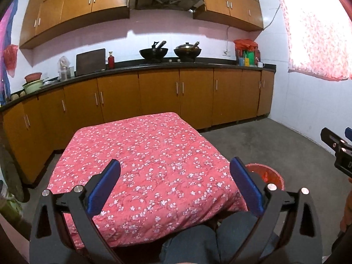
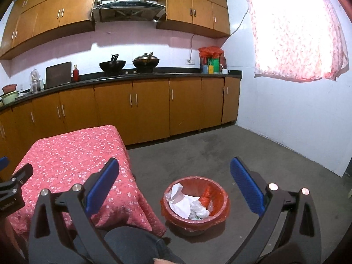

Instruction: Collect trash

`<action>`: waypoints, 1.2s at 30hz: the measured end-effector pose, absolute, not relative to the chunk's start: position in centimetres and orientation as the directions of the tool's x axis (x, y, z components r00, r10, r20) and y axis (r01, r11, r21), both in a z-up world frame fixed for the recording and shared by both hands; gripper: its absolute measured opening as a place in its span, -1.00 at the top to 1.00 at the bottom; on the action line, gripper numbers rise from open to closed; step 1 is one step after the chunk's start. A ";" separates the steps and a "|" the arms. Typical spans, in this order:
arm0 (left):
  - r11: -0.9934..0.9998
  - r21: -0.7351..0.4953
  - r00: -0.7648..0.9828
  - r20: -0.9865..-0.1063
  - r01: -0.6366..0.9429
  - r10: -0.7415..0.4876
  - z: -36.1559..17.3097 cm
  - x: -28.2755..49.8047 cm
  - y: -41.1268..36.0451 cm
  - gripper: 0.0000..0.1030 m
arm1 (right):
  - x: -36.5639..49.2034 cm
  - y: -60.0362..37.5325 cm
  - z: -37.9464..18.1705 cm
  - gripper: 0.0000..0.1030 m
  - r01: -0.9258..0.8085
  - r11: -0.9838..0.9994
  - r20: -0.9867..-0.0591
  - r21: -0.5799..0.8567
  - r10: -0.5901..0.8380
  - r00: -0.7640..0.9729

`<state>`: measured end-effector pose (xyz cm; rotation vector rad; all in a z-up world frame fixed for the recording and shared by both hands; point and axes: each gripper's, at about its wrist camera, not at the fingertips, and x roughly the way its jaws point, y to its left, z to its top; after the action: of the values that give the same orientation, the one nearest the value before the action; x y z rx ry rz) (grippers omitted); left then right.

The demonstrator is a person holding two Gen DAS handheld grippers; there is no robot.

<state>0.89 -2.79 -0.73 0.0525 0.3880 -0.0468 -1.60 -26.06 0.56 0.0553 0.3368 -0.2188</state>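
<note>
Beside table (image 2: 66, 154), bin (image 2: 222, 198) holds crumpled trash (image 2: 187, 204).

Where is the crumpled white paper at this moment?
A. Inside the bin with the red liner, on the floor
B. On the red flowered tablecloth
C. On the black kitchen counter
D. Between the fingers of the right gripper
A: the right wrist view shows the crumpled white paper lying inside the bin on the floor beside the table, while the tablecloth carries nothing and the right gripper is open and empty.
</note>
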 end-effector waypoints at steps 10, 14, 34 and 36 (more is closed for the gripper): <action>0.999 0.001 0.924 -0.380 0.046 -0.042 -1.1 0.1 -1.5 -0.91 | -2.0 -24.9 1.1 -0.92 0.222 0.975 -0.321 -0.001 -0.211 0.923; 0.999 0.000 0.923 -0.382 0.048 -0.045 -1.2 -0.1 -1.7 -0.91 | -2.2 -24.5 1.1 -0.92 0.215 0.977 -0.313 -0.015 -0.208 0.927; 0.999 -0.016 0.921 -0.385 0.049 -0.051 -0.9 -0.3 -1.7 -0.91 | -2.3 -24.9 1.1 -0.92 0.213 0.977 -0.312 0.002 -0.201 0.929; 0.999 -0.016 0.922 -0.383 0.050 -0.052 -0.9 -0.4 -1.6 -0.91 | -2.3 -24.9 1.0 -0.92 0.211 0.977 -0.313 0.003 -0.200 0.928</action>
<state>-0.39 -1.62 -0.89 -0.0054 0.3937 -0.0527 -2.33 -24.90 1.05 0.0370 0.3173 -0.2107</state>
